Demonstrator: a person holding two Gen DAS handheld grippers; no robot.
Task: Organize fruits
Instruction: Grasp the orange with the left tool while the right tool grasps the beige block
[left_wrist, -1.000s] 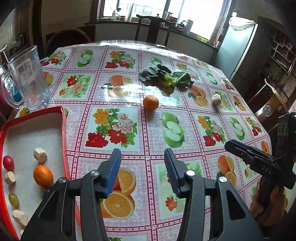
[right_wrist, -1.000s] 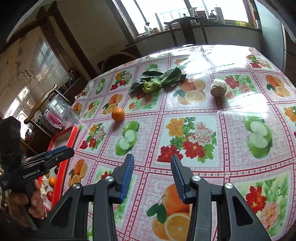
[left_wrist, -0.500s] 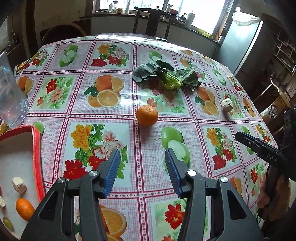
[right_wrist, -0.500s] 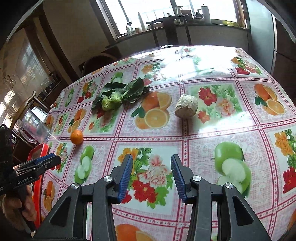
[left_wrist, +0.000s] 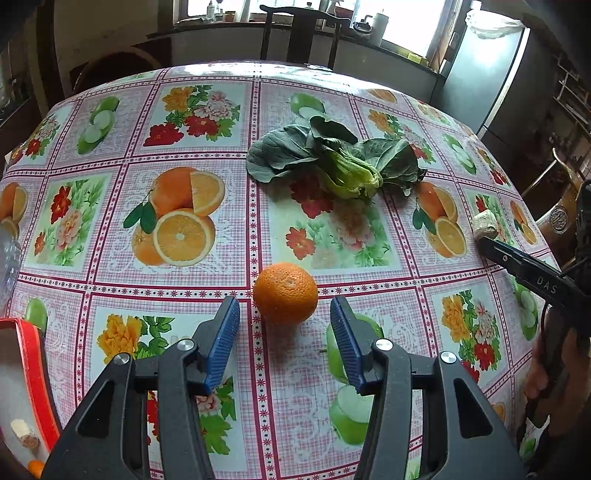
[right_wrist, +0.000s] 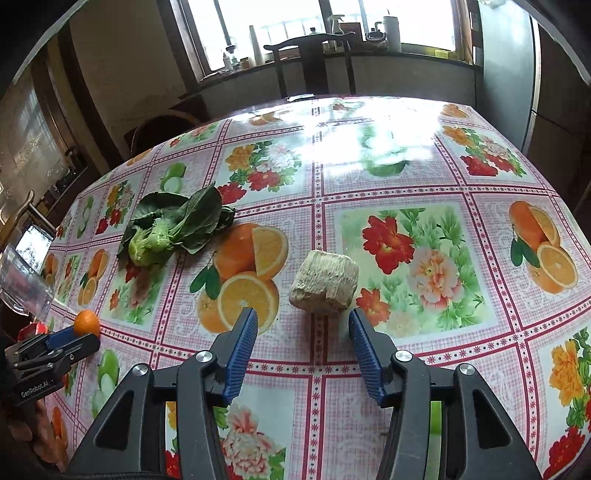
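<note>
An orange lies on the flowered tablecloth just ahead of my left gripper, whose blue pads stand open to either side of its near edge without touching it. My right gripper hovers just short of a beige, rough block; its jaws are opening and nothing is between them. From the right wrist view the left gripper and the orange show at the far left. The block and the right gripper show at the right edge of the left wrist view.
A leafy green vegetable lies mid-table, also visible as the vegetable. A red-rimmed tray at the lower left holds small pieces and another orange. A clear jug stands by the left edge. A dark chair stands beyond the table.
Both grippers have moved forward over the table. The orange now sits at the left fingertips and the beige block at the right ones. The right jaws have widened. The tray has slid mostly out of view.
</note>
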